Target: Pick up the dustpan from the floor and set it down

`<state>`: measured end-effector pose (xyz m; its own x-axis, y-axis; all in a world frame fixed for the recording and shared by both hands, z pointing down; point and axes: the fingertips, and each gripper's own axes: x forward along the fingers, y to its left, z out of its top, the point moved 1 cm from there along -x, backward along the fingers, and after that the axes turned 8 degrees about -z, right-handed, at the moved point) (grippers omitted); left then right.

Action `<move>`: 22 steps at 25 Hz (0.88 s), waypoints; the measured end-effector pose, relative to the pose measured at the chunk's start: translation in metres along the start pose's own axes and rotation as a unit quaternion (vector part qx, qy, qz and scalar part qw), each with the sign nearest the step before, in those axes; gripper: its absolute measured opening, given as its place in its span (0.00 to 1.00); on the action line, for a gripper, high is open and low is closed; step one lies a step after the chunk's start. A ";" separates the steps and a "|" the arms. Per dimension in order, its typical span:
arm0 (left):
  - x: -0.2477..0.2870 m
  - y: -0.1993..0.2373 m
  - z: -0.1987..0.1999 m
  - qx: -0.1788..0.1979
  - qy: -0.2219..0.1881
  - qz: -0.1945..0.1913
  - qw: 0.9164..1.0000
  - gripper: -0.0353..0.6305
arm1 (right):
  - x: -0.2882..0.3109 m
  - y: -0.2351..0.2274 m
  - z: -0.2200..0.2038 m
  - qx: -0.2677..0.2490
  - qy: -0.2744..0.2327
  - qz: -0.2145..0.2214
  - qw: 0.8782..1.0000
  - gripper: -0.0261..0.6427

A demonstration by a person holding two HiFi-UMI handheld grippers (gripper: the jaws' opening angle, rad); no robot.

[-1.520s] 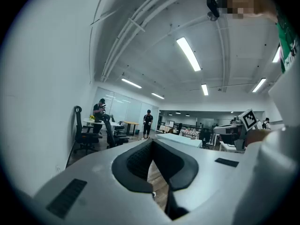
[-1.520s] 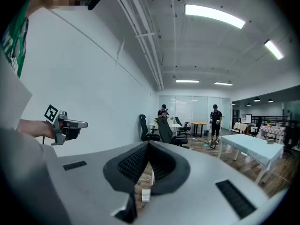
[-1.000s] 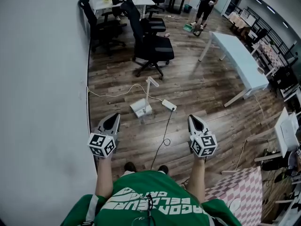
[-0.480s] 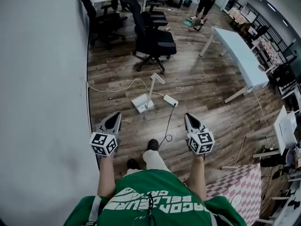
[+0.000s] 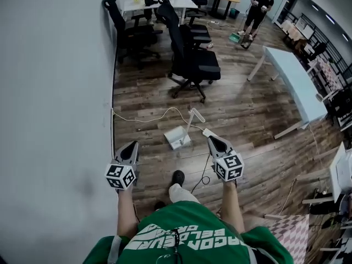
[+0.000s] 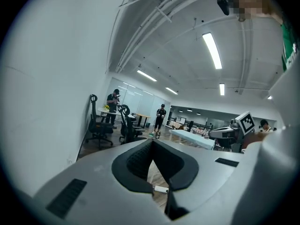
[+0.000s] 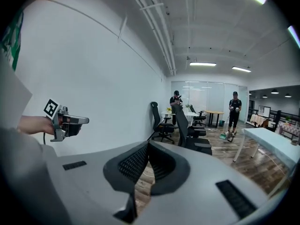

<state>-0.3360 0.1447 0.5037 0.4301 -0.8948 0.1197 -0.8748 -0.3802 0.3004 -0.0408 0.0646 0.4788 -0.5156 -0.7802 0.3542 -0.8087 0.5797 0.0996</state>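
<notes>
Dustpan (image 5: 177, 138) sat on the wood floor (image 5: 247, 114), ahead of the person and between the two grippers in the head view. White pan was at the near end. Its handle (image 5: 192, 119) ran away from the person and slightly right; whether it stood upright or leaned couldn't be told.

Right gripper (image 5: 212, 140) was the nearer one, with the pan ahead and to its left. Left gripper (image 5: 132, 146) was farther off, by the wall (image 5: 55, 92). Both had their jaws together with nothing between them, so neither was ready to take the handle until it opened.

Clutter: a power strip (image 5: 208, 132) just beside the right gripper's tip, and a cable (image 5: 144, 119) trailing from the wall past the pan. An office chair (image 5: 192, 65) stood beyond and a white table (image 5: 291, 81) well off to the right. Bare floor right of the pan looked like the freer side for an approach.
</notes>
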 end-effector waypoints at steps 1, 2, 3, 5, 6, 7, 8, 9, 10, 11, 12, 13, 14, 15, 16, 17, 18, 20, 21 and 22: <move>0.010 0.004 0.006 0.003 0.001 0.002 1.000 0.04 | 0.010 -0.007 0.004 0.000 -0.001 0.000 1.000 0.05; 0.020 0.006 0.012 0.007 0.002 0.002 1.000 0.04 | 0.018 -0.017 0.008 0.003 -0.003 -0.005 1.000 0.05; 0.031 0.008 0.018 0.011 0.004 0.000 1.000 0.04 | 0.025 -0.028 0.013 0.009 -0.006 -0.013 1.000 0.05; 0.053 0.011 0.026 0.020 0.008 -0.003 1.000 0.04 | 0.039 -0.053 0.019 0.023 -0.012 -0.029 0.999 0.05; 0.063 0.013 0.028 0.022 0.011 -0.003 1.000 0.04 | 0.046 -0.064 0.021 0.029 -0.012 -0.033 0.999 0.05; 0.074 0.015 0.031 0.023 0.012 -0.003 1.000 0.04 | 0.053 -0.073 0.022 0.032 -0.011 -0.035 0.999 0.05; 0.084 0.016 0.034 0.023 0.015 -0.003 1.000 0.04 | 0.059 -0.082 0.023 0.035 -0.011 -0.036 0.999 0.05; 0.094 0.017 0.036 0.024 0.017 -0.004 1.000 0.04 | 0.064 -0.091 0.025 0.037 -0.010 -0.037 0.999 0.05; 0.105 0.017 0.038 0.024 0.020 -0.005 0.999 0.04 | 0.068 -0.101 0.026 0.040 -0.010 -0.039 0.998 0.05; 0.116 0.017 0.040 0.025 0.022 -0.007 0.999 0.04 | 0.073 -0.110 0.026 0.043 -0.009 -0.040 0.998 0.05; 0.126 0.016 0.041 0.026 0.024 -0.009 0.999 0.04 | 0.078 -0.120 0.026 0.045 -0.008 -0.042 0.998 0.05; 0.136 0.016 0.041 0.026 0.026 -0.011 0.999 0.04 | 0.082 -0.129 0.024 0.048 -0.007 -0.044 0.998 0.05; 0.145 0.016 0.041 0.027 0.028 -0.013 0.999 0.04 | 0.086 -0.137 0.023 0.050 -0.006 -0.045 0.998 0.05; 0.154 0.016 0.040 0.028 0.031 -0.014 0.999 0.04 | 0.090 -0.145 0.021 0.053 -0.006 -0.047 0.997 0.05; 0.162 0.016 0.040 0.029 0.034 -0.014 0.999 0.04 | 0.094 -0.153 0.019 0.056 -0.005 -0.048 0.997 0.05; 0.169 0.016 0.039 0.029 0.037 -0.013 0.999 0.04 | 0.098 -0.161 0.017 0.060 -0.005 -0.049 0.997 0.05; 0.176 0.016 0.039 0.029 0.038 -0.012 0.999 0.04 | 0.101 -0.169 0.014 0.063 -0.004 -0.050 0.997 0.05; 0.188 0.014 0.038 0.030 0.041 -0.010 0.999 0.04 | 0.106 -0.183 0.009 0.070 -0.004 -0.050 0.996 0.05; 0.194 0.012 0.037 0.030 0.042 -0.009 0.999 0.04 | 0.109 -0.190 0.007 0.072 -0.003 -0.050 0.996 0.05; 0.199 0.011 0.037 0.030 0.043 -0.008 0.999 0.04 | 0.111 -0.196 0.006 0.075 -0.002 -0.049 0.996 0.05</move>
<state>-0.2681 -0.0459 0.4957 0.4593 -0.8660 0.1978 -0.8784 -0.4096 0.2462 0.0583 -0.1370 0.4935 -0.4338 -0.8323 0.3452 -0.8878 0.4602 -0.0061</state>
